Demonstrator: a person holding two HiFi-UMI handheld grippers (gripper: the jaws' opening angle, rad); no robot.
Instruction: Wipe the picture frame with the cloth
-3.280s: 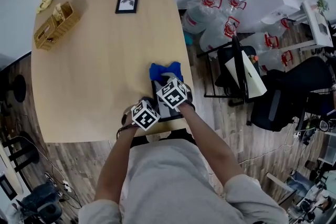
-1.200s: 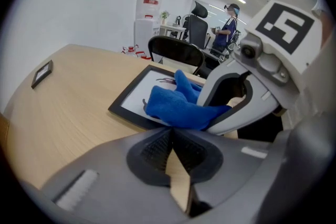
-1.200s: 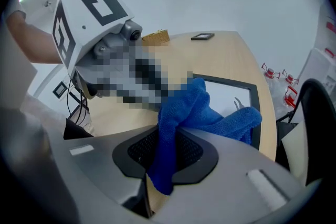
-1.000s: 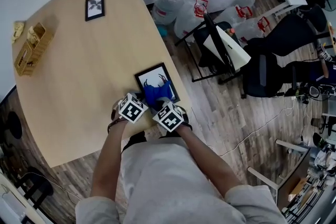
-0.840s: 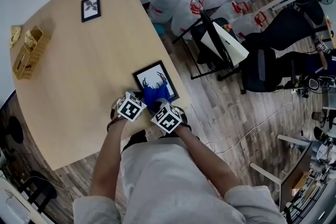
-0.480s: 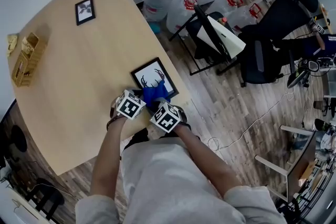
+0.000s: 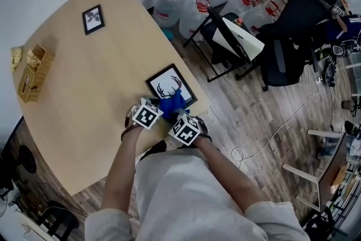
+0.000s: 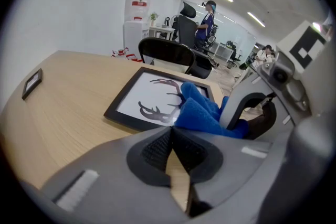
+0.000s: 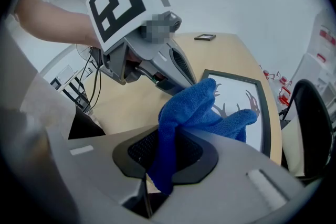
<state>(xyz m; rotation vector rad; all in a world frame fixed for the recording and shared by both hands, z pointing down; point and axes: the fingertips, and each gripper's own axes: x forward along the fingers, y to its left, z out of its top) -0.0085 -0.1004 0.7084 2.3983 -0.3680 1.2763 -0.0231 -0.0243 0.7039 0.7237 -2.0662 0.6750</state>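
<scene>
A black picture frame [image 7: 171, 86] with a deer-antler print lies flat near the table's right edge. A blue cloth [image 7: 172, 103] rests on the frame's near end. My right gripper [image 7: 179, 116] is shut on the cloth [image 9: 194, 113], which bunches up out of its jaws over the frame [image 9: 247, 107]. My left gripper [image 7: 154, 106] sits just left of it, shut with nothing between its jaws. In the left gripper view the frame [image 8: 142, 105] and cloth [image 8: 202, 113] lie just ahead of that gripper [image 8: 172, 132].
A small second frame [image 7: 93, 19] lies at the table's far side and a wicker basket [image 7: 35, 72] at the far left. Water bottles [image 7: 169, 3] and office chairs [image 7: 293, 48] stand on the floor beyond the table's right edge.
Since 3.3 s ago the cloth has come from the frame's far end to its near end, baring the deer print. Over the last second both grippers hardly move; the head camera shifts.
</scene>
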